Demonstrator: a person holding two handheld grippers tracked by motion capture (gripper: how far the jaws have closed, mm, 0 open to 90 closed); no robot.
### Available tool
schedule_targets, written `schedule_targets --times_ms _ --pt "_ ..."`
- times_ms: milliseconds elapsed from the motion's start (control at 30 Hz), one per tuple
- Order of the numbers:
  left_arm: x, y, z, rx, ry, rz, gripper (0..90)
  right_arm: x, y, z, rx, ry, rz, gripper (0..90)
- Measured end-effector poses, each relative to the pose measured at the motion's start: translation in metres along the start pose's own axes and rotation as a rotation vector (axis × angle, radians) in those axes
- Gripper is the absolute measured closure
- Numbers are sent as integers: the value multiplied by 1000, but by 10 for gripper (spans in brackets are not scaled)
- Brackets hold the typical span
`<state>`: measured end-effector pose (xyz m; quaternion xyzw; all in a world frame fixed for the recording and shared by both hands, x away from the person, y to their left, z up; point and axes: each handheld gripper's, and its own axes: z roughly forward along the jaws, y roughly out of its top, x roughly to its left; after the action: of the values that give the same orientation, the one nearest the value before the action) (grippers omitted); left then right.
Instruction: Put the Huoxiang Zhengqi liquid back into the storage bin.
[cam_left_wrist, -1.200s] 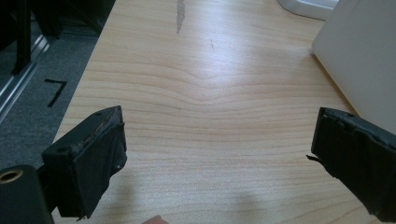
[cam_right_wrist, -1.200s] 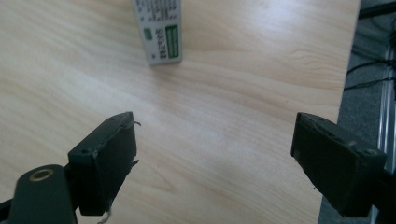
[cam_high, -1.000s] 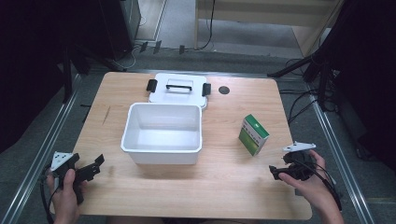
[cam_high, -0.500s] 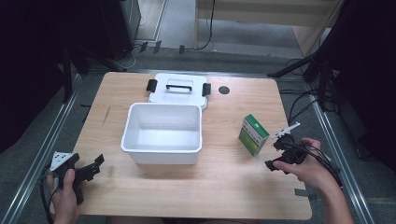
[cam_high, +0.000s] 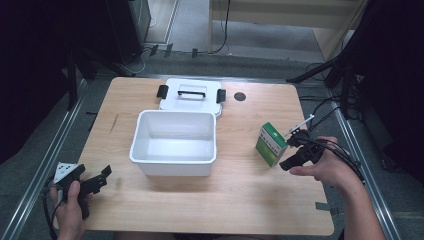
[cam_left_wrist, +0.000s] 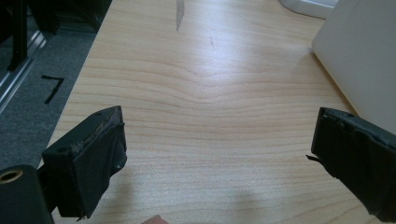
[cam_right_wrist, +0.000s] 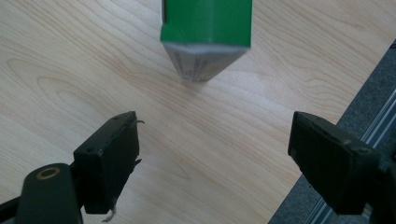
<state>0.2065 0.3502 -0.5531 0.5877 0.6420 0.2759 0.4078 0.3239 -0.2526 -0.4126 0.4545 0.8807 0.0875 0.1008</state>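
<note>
Now your wooden table (cam_high: 210, 200) carries the white bin (cam_high: 174, 137) at its middle, with the white lid (cam_high: 191, 93) lying flat just behind it. To the bin's right, well apart from it, the green box (cam_high: 270, 144) stands on end, long axis upright, its broad green face turned toward the bin. Your right gripper (cam_high: 294, 152) sits just beyond the box, jaws wide after narrowing slightly, nothing between them, pointing at the box. Your left gripper (cam_high: 95, 181) rests near the bin's left front corner, jaws wide and empty.

Right gripper (cam_high: 295, 148) beside green box (cam_high: 270, 144), fingers apart.
</note>
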Motion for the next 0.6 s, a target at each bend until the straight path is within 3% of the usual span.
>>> schedule_targets --times_ms 600 --pt "1 0 0 1 -6 -3 40 3 37 -9 20 34 21 244"
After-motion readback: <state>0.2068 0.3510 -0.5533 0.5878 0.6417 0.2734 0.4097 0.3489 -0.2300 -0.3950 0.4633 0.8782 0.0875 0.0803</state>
